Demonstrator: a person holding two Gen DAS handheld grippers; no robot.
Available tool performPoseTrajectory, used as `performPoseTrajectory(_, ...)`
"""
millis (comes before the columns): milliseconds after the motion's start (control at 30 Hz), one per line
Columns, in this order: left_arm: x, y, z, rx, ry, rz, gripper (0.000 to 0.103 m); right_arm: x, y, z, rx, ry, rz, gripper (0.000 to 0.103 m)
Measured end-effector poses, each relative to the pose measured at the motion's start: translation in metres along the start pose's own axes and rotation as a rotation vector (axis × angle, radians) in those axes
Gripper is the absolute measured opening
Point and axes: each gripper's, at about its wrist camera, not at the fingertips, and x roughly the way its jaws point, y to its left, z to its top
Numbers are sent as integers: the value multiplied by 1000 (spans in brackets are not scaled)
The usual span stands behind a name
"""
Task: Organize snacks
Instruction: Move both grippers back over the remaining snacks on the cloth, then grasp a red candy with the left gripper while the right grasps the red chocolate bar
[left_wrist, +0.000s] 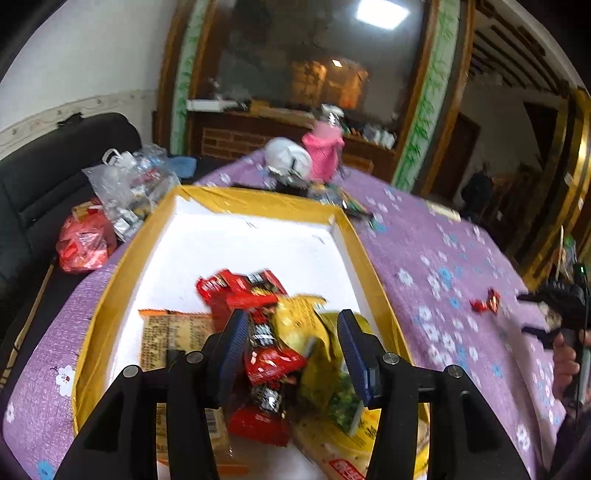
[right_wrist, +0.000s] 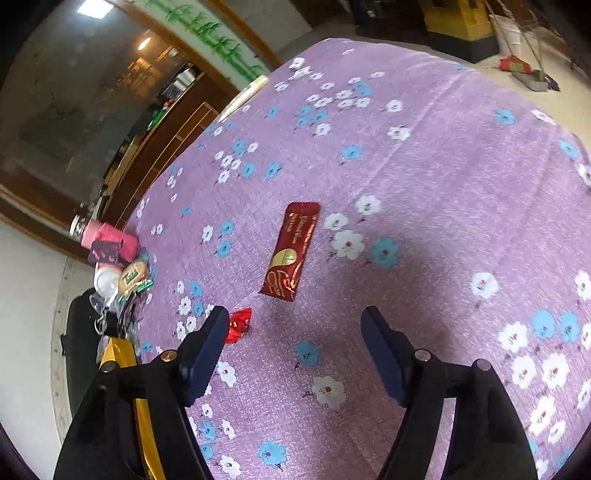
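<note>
A yellow-rimmed box (left_wrist: 258, 196) with a white inside holds several snack packets: red ones (left_wrist: 240, 288), a yellow one (left_wrist: 299, 321) and an orange one (left_wrist: 173, 332). My left gripper (left_wrist: 293, 354) is open above the packets, holding nothing. In the right wrist view a dark red wafer bar (right_wrist: 290, 251) lies on the purple flowered cloth (right_wrist: 424, 177), ahead of my open right gripper (right_wrist: 293, 350). A small red candy (right_wrist: 238, 325) lies next to its left finger (right_wrist: 207, 347). The candy pieces (left_wrist: 485, 300) and the right gripper (left_wrist: 561, 306) also show in the left wrist view.
A pink cup (left_wrist: 324, 151) and a white object (left_wrist: 286, 157) stand beyond the box. Plastic bags (left_wrist: 125, 184) and a red bag (left_wrist: 83, 236) lie on a black sofa at left. A green biscuit pack (right_wrist: 133, 275) lies at the table's far left edge.
</note>
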Motion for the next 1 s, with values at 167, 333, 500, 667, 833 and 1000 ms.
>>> performPoseTrajectory(167, -1, 4, 4, -23, 40, 9, 75, 5, -8, 2, -23, -22, 64, 72)
performPoseTrajectory(333, -14, -7, 19, -48, 35, 0, 75, 1, -17, 9, -36, -44, 110, 72)
performPoseTrajectory(500, -12, -73, 37, 10, 103, -152, 75, -13, -30, 18, 7, -105, 115, 72)
performPoseTrajectory(667, 28, -162, 42, 94, 246, -259, 74, -16, -42, 21, 60, -115, 107, 72)
performPoseTrajectory(833, 103, -230, 38, 148, 397, -250, 47, -19, -44, 21, 59, -130, 96, 72)
performPoseTrajectory(1000, 150, -269, 33, 163, 479, -240, 46, -21, -49, 24, 77, -135, 107, 72)
